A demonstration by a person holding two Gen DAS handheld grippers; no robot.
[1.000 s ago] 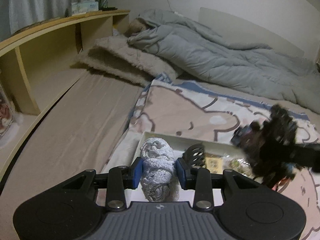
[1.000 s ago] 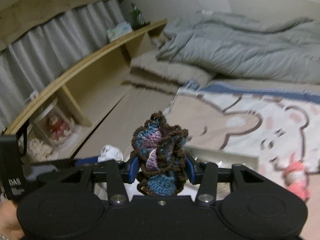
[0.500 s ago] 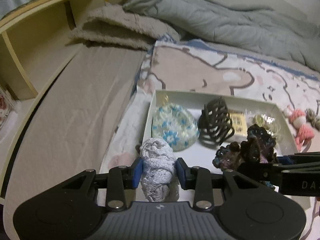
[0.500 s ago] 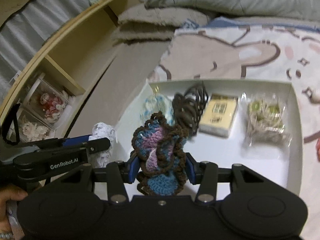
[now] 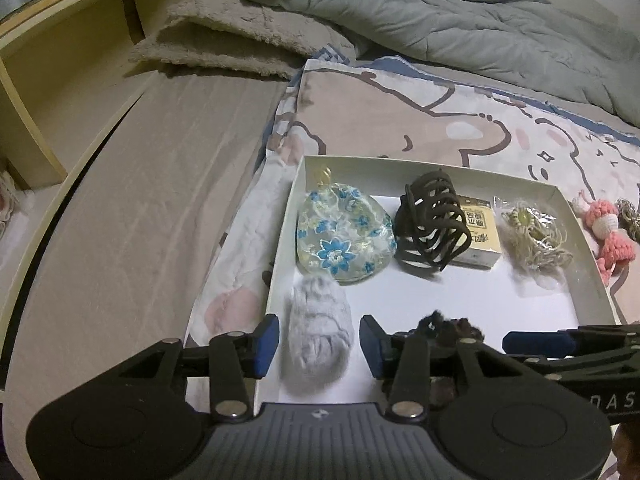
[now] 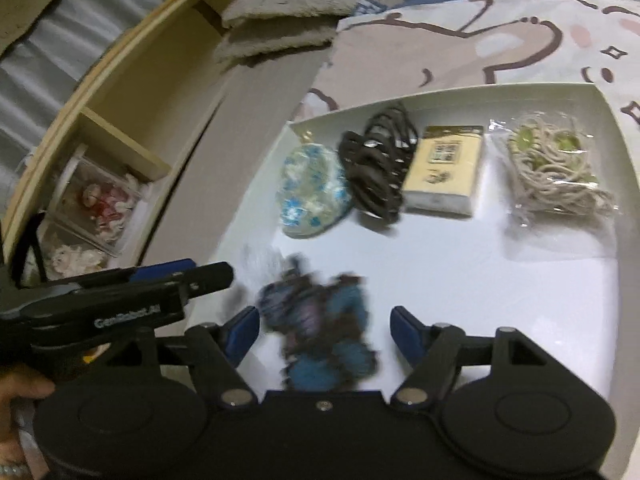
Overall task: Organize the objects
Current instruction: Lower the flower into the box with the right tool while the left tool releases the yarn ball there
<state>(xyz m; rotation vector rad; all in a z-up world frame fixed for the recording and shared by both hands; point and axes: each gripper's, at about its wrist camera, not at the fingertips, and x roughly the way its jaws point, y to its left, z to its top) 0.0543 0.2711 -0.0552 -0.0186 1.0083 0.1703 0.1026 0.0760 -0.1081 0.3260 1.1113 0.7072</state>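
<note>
In the near part of a white tray [image 5: 297, 184] lying on the patterned bedsheet [image 5: 360, 116], both grippers hang with their fingers spread apart. The left gripper [image 5: 319, 342] has a pale grey knitted scrunchie [image 5: 318, 330] blurred between its blue pads, with a gap on each side, at the near left corner of the tray. The right gripper [image 6: 325, 334] has a blue, purple and brown crocheted scrunchie [image 6: 324, 336] blurred between its pads, also clear of both; whether either scrunchie already rests on the tray floor cannot be told. Along the far side of the tray, from left to right, lie a blue flowered pouch [image 5: 344, 238], a dark brown hair claw [image 5: 432, 228], a small yellowish box [image 5: 482, 236] and a clear packet of pale cord [image 5: 534, 240]. A pink knitted doll [image 5: 608, 236] lies on the sheet just right of the tray. A grey duvet [image 5: 440, 12] is bunched far back.
</note>
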